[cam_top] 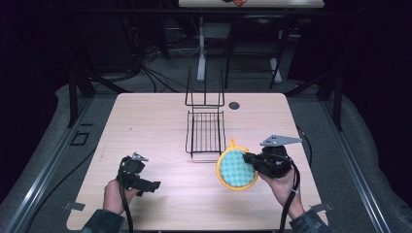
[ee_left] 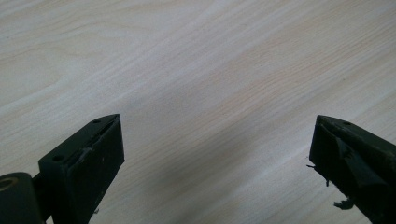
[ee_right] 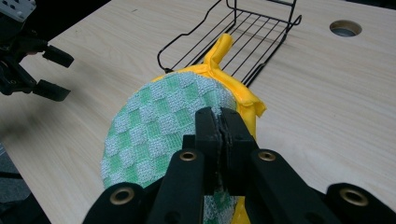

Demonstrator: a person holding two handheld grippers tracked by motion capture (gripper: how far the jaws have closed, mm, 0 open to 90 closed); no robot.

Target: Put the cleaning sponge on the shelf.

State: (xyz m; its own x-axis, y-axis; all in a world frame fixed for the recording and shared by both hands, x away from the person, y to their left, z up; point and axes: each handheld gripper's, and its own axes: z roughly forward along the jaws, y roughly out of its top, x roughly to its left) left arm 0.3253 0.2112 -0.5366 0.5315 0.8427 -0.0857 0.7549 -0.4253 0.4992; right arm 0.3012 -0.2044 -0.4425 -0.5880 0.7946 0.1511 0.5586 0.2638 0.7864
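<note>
Pot holder [ee_right: 159, 126] first: round, green-and-white checked terry face, yellow trim w/ a yellow hanging loop at the far edge. I've got it pinched by its near rim in the right gripper [ee_right: 219, 123], jaws clamped tight on the cloth. It's held on edge, off the table [cam_top: 145, 126], just in front of the black wire rack [cam_top: 205, 131], loop pointing toward the rack. My guess: gripping the rim keeps the disc flat and upright so it can slide between the rack's wires, and the loop-forward attitude lines it up w/ the slot.

Left gripper [ee_left: 215, 154] sits apart at the table's near left, jaws spread wide, nothing between them, just bare wood underneath. I read it as parked out of the way, ready to steady the rack if it shifts. 1 cable hole [cam_top: 234, 105] sits right of the rack.
</note>
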